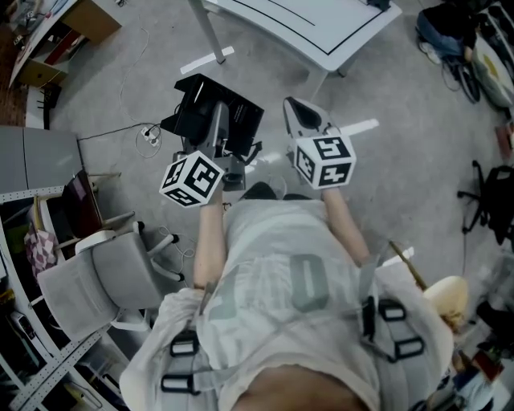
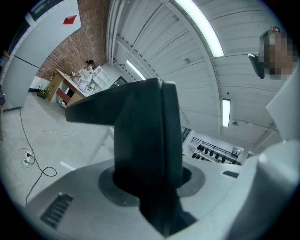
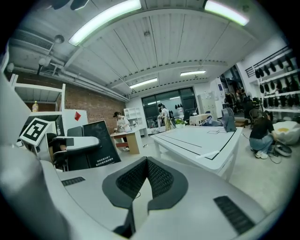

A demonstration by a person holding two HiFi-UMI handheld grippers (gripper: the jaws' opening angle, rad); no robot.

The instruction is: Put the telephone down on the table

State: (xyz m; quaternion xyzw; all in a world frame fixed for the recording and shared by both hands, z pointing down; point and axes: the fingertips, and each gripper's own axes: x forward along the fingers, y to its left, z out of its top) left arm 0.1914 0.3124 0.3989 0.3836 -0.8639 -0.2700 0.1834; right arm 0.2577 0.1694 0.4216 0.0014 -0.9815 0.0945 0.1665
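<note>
Jaws clamped the telephone (image 2: 140, 126) in our left gripper (image 2: 152, 180), the right gripper (image 3: 146, 161) pinched together, empty; we feared the telephone might pivot loose short of the surface (image 1: 305, 24).

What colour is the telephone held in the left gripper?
Black all over. The telephone shows best in the left gripper view.

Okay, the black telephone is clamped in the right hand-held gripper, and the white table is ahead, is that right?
Not quite. The telephone is clamped in the left hand-held gripper, not the right one, as the left gripper view shows. The white table is ahead.
</note>
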